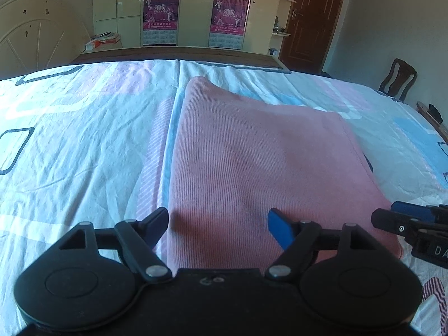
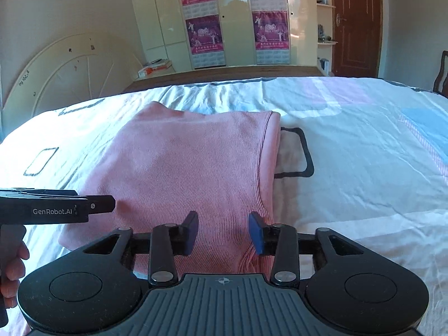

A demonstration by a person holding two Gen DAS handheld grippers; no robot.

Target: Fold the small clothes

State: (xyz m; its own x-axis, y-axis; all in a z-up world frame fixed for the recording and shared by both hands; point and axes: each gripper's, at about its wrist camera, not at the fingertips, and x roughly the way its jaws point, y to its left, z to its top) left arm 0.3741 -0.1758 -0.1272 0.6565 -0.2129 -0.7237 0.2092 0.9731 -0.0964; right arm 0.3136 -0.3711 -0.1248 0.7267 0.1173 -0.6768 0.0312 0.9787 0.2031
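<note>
- Left wrist view: pink garment (image 1: 252, 162) lies folded flat on the bed sheet (image 1: 70, 140), long axis running near-to-far.
- Left gripper (image 1: 218, 226) sits at the garment's near-left corner, jaws spread, nothing between the pads.
- Right gripper (image 2: 224, 232) is over the near-right edge, jaws apart, fabric under them but not pinched.
- Garment is directly ahead of both; neither is clearly nearer.
- Judgement: the next fold likely goes near edge to far edge.

L tool (image 1: 218, 225): blk frame, blue pads, silver screws | R tool (image 2: 223, 232): same, ribbed grey top, crosshair mark
</note>
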